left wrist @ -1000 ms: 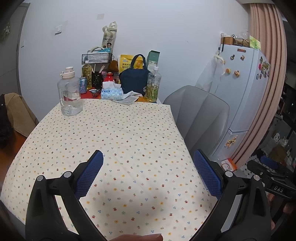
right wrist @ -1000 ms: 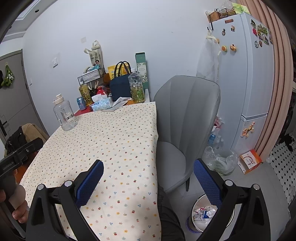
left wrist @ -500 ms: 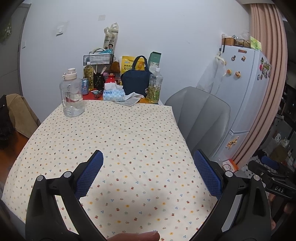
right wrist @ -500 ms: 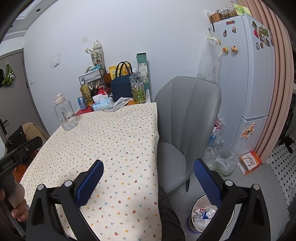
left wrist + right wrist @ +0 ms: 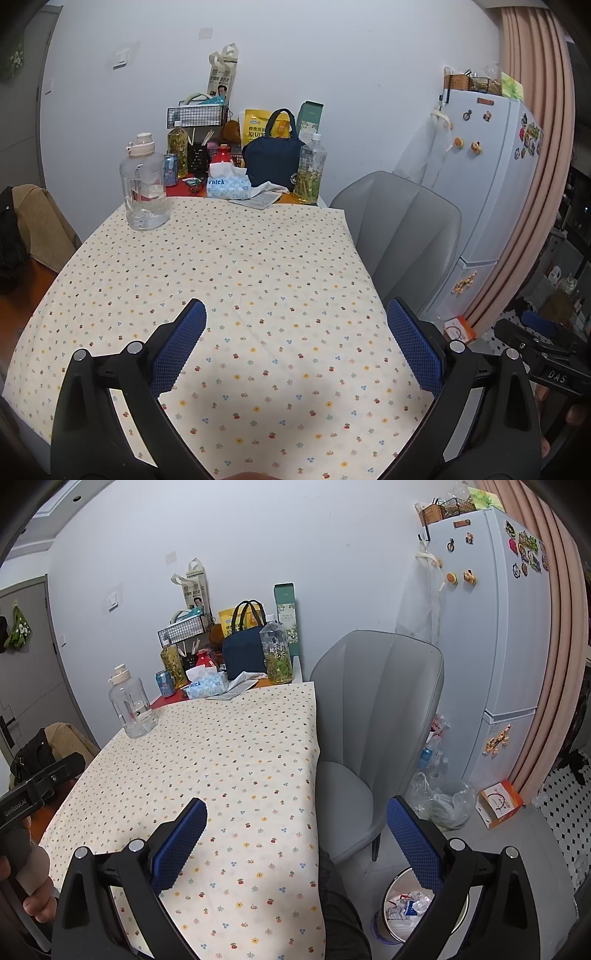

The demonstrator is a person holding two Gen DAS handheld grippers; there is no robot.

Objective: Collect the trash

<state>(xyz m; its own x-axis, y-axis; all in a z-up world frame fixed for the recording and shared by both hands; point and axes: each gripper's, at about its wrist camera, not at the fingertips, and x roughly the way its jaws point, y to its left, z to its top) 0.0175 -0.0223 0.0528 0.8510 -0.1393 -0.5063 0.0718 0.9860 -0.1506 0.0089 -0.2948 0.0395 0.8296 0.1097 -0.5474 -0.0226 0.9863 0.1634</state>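
Trash [image 5: 406,904] fills the bin [image 5: 384,928] on the floor at lower right of the right wrist frame, just below the right hand-held gripper [image 5: 295,843], whose jaws are spread and empty. The left hand-held gripper [image 5: 295,347] hangs spread over the worktop [image 5: 229,266].

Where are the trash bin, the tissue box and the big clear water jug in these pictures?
trash bin [image 5: 391,928], right wrist view, on its rim at lower left.
tissue box [image 5: 225,186], left wrist view, on its blue printed front.
water jug [image 5: 144,199], left wrist view, on its clear body.
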